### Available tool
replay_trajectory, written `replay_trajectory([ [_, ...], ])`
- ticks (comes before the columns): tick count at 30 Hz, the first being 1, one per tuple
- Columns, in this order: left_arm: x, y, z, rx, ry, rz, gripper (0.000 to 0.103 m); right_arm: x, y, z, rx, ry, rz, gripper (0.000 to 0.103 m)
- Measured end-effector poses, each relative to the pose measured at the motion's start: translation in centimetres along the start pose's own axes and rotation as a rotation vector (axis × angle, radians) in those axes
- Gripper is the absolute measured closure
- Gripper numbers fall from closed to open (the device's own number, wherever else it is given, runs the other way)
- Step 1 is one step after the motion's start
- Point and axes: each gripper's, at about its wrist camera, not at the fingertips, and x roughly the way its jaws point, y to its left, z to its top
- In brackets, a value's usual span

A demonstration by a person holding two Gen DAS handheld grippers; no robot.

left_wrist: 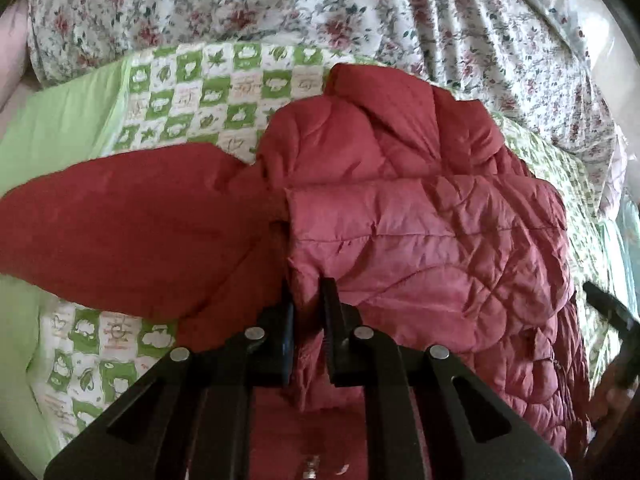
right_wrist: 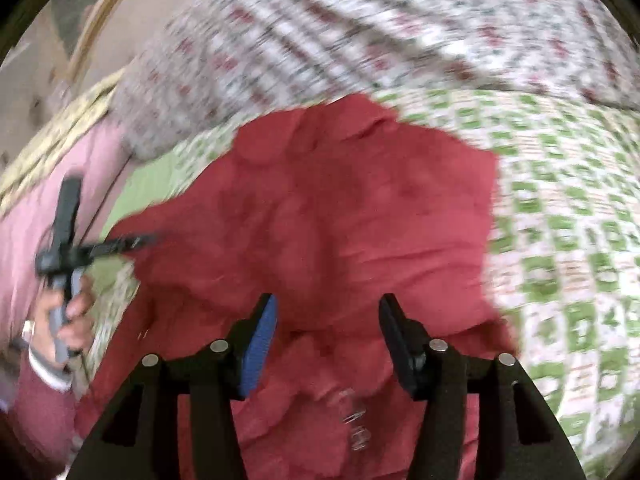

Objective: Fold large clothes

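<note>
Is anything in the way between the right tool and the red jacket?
Nothing visible is. The right tool stands open right above the red jacket, with only air between. The left tool is already shut on the jacket's fabric.

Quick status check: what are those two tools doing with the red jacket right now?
Left tool shut on red jacket. Right tool open above it, gripping nothing. Nothing in the way.

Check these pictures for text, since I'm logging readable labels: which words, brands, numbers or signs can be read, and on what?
None can be read.
Green-and-white checked quilt: some pale squares carry small reddish marks that may be lettering, too small and blurred to read.
Red quilted jacket: no label or brand in view.
Floral sheet: flowers only, no words.
The right wrist view is motion-blurred throughout.
</note>
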Motion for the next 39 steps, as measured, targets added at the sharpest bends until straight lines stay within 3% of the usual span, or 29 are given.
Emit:
replay_trajectory([
  [5, 1.3, -0.9, -0.6, 0.043, 0.003, 0.059, 0.088, 2.3, 0.2, 2.7, -0.005, -0.025, -0.03, 0.047],
  [8, -0.7, 0.7, -1.1, -0.032, -0.036, 0.066, 0.084, 5.0, 0.2, 3.0, -0.036, 0.02, -0.094, 0.046],
  [10, -2.9, 1.8, -1.5, -0.107, -0.105, 0.032, 0.084, 7.1, -0.4, 2.5, -0.025, 0.069, -0.12, 0.046],
  [13, -5.3, 1.3, -1.9, -0.113, -0.185, -0.071, 0.084, 8.4, -1.0, 1.3, -0.023, 0.081, -0.136, 0.044],
  [14, -5.5, 0.5, -2.1, -0.083, -0.187, -0.137, 0.084, 8.5, -1.1, 1.0, -0.026, 0.072, -0.135, 0.043],
  [16, -4.8, -1.0, -2.2, -0.036, -0.151, -0.18, 0.084, 8.6, -1.1, 0.7, -0.028, 0.058, -0.129, 0.038],
  [20, 0.0, -3.2, -2.6, 0.039, -0.066, -0.01, 0.084, 9.3, -0.5, 0.1, -0.085, 0.033, -0.126, 0.026],
  [22, 2.8, -2.2, -3.0, 0.003, -0.015, 0.0, 0.084, 9.4, -0.6, 0.0, -0.087, 0.014, -0.11, 0.024],
  [26, 3.8, -0.5, -3.7, -0.066, -0.035, -0.066, 0.083, 9.4, -1.4, 0.4, -0.042, 0.016, -0.058, 0.023],
  [35, 4.3, -4.0, -5.5, -0.017, -0.16, 0.147, 0.084, 8.9, -2.2, -0.2, -0.015, -0.014, 0.002, 0.023],
  [39, 4.1, -3.2, -5.1, -0.06, -0.156, 0.111, 0.084, 8.8, -2.5, -0.2, -0.01, -0.019, 0.017, 0.023],
])
